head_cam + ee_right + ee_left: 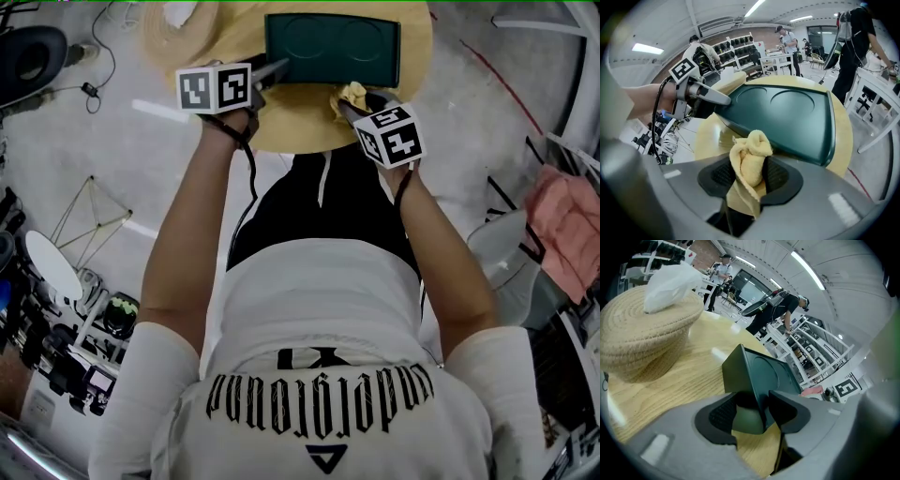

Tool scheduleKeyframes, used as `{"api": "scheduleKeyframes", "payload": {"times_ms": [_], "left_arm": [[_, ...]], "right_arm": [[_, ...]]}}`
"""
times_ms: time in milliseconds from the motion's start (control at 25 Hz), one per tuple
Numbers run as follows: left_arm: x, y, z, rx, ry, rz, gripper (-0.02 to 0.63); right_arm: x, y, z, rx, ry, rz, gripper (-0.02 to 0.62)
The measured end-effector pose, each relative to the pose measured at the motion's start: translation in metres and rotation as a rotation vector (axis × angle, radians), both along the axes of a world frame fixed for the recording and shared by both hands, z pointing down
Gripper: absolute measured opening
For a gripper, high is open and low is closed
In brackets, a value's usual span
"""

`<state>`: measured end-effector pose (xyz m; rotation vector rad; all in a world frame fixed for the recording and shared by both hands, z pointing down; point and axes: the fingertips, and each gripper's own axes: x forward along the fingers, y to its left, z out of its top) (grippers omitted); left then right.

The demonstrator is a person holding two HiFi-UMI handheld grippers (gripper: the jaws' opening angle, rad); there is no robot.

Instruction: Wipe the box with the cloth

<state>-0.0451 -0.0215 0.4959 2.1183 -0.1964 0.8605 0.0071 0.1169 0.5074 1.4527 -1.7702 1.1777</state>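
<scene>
**Box clamped at one corner, cloth bunched at its near edge**

Head view. Looks steeply down on a round wooden table [300,131] at top centre. Shows a dark green box [333,49] on the table's far half, the face with two round recesses turned up. Puts the left gripper [275,71] at the box's lower-left corner. Puts the right gripper [345,106] just below the box's lower-right edge, with a bunched yellow cloth [352,94] at its tip. Cannot tell here whether cloth and box touch. Also shows a woven basket [178,37] at top left on the table, apart from the box, and pink fabric [567,225] at the right edge, off the table.

Left gripper view. Straddles one corner of the box [761,373] at lower centre, jaws set wide. Presses a pad on each side of that corner, so closed on the box, left gripper [754,413]. Shows the basket [642,338] at left with a crumpled white thing [670,280] on top. Shows bare table [684,390] between basket and box, and people [780,310] standing in the upper-centre background.

Right gripper view. Pinches the cloth [750,159] between the jaws of the right gripper [750,176], the bunch sticking up past the fingertips at lower centre. Shows the box [787,117] filling the middle, its near edge right behind the cloth's top. Cannot tell contact here either. Catches the left gripper [712,96] at centre left, one finger lying over the box's corner. Shows table [707,140] around the box.
</scene>
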Motion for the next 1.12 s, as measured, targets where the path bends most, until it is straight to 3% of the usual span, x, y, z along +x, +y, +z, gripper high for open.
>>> {"api": "scheduleKeyframes", "payload": {"times_ms": [280, 680, 1120], "left_arm": [[0.0, 0.0, 0.004, -0.001, 0.002, 0.0, 0.232], [0.001, 0.002, 0.001, 0.001, 0.006, 0.003, 0.233], [0.0, 0.002, 0.002, -0.002, 0.013, -0.003, 0.235]], "right_arm": [[-0.01, -0.005, 0.003, 0.016, -0.017, -0.008, 0.143], [0.054, 0.025, -0.025, 0.019, -0.003, 0.177, 0.145], [-0.032, -0.04, -0.029, 0.055, -0.131, 0.104, 0.141]]}}
